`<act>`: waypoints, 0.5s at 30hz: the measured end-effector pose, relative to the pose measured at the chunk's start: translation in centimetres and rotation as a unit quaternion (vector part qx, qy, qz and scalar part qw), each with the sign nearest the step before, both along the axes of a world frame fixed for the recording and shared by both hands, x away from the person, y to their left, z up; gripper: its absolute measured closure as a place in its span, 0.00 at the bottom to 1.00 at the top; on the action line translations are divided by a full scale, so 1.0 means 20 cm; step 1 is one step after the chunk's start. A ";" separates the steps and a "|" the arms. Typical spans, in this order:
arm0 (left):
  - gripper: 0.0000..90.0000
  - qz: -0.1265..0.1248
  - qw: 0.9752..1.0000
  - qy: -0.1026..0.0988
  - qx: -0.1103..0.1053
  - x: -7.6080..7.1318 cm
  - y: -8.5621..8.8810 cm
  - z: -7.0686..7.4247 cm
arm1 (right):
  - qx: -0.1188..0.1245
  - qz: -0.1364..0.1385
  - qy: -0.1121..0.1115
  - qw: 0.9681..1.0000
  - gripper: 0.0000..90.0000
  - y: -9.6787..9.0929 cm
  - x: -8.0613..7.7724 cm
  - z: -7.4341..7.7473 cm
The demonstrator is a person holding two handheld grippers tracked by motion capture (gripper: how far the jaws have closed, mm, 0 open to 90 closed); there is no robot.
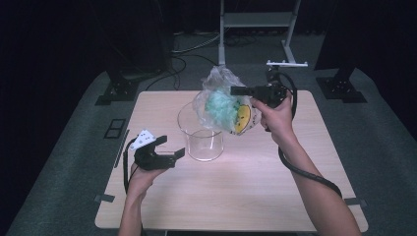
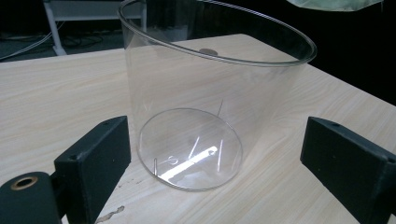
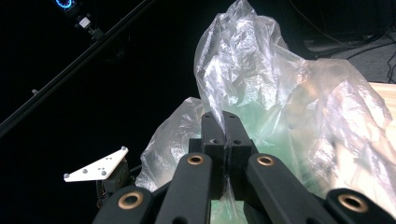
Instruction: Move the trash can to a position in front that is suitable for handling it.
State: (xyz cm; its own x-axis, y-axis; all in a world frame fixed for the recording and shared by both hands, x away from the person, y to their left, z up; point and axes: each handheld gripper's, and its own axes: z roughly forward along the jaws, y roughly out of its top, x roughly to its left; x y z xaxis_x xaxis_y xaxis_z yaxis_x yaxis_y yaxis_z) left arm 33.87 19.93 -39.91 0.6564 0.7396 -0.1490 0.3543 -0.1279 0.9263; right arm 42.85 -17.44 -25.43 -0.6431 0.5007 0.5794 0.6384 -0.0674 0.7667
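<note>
High view: one pale wood-grain rectangular tabletop (image 1: 236, 196) carries a single clear plastic cylindrical container (image 1: 200, 132), open at the top, with thin see-through walls and a flat round base. Two black hand-held grippers are in use, one in each of the person's hands.

The right hand-held gripper (image 1: 235, 90) is held above the far side of the tabletop, pointing toward the left of the picture. Its jaws are pressed together on the crumpled upper part of one clear, crinkly plastic bag (image 1: 223, 103). The bag hangs in the air just above and beside the container's rim. Inside it sits a soft-looking teal mass, and a yellow patch with dark marks shows at its lower right. In the right gripper view, the thin glossy film (image 3: 261, 102) rises in creased peaks above the closed jaws, with a green tint showing through it.

The left hand-held gripper (image 1: 173, 147) rests low near the tabletop's left edge, just beside the container, with a white three-cornered plate on top. Its jaws stand wide apart and hold nothing. In the left gripper view, the two blocky matte jaws frame the container (image 2: 210, 121), whose smooth rounded rim curves overhead and whose base catches a bright streak of light.
</note>
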 end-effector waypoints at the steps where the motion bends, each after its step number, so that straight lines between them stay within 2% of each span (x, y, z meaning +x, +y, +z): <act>1: 0.08 0.000 1.000 0.001 0.000 0.00 0.00 0.00 | 0.001 -0.001 0.001 1.000 1.00 -0.01 0.00 0.00; 15: 0.08 -0.006 1.000 0.003 -0.005 0.01 -0.01 -0.01 | 0.003 -0.033 0.000 0.999 1.00 -0.18 -0.01 0.02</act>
State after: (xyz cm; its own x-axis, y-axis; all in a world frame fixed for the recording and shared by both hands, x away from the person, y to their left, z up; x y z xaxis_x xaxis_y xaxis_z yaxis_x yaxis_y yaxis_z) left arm 34.10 19.69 -40.03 0.6640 0.7305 -0.1596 0.3582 -0.1233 0.9255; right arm 42.74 -21.04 -25.04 -0.6088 0.5387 0.5824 0.6328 -0.1131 0.7660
